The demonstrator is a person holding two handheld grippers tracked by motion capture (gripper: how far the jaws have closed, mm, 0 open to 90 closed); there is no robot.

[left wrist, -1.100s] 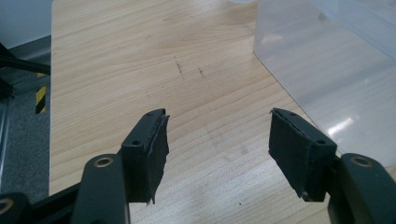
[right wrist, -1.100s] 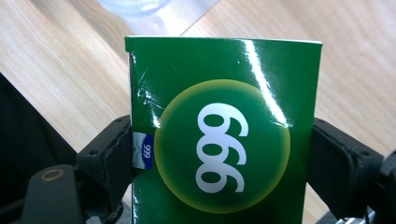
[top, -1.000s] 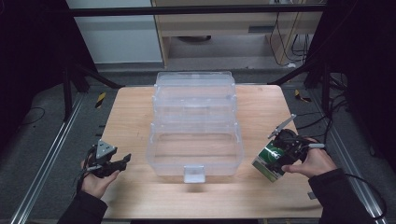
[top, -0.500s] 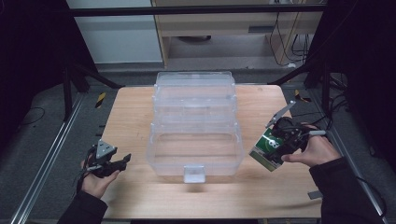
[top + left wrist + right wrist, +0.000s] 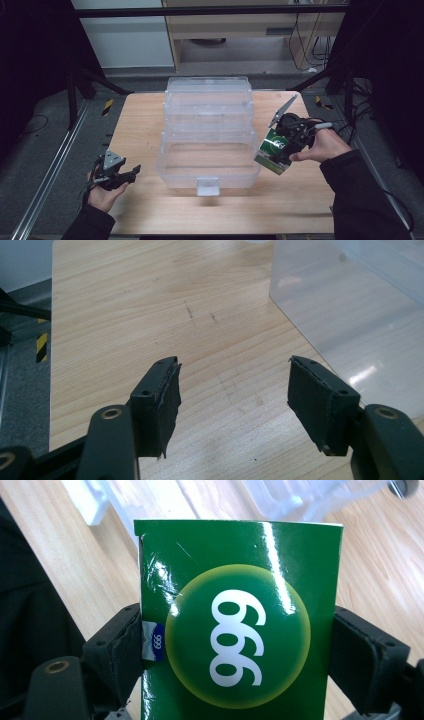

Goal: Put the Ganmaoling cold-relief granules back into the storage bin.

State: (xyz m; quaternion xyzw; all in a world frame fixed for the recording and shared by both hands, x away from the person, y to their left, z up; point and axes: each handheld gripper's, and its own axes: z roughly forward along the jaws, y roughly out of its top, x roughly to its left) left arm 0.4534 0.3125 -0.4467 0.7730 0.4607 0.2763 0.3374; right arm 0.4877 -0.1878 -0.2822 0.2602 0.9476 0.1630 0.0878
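Green box (image 5: 272,150): clamped in right tool (image 5: 286,145), raised beside clear bin's (image 5: 210,165) right wall. Left tool (image 5: 120,175): wide, empty, over surface (image 5: 150,120). Risk: box corner likely catches bin rim, twisting loose.

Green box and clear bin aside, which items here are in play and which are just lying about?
In play:
- green box, clamped in right gripper
- clear plastic bin
- left gripper, open, holding nothing

Lying about:
- yellow-black striped pieces on the floor
- cables behind the table
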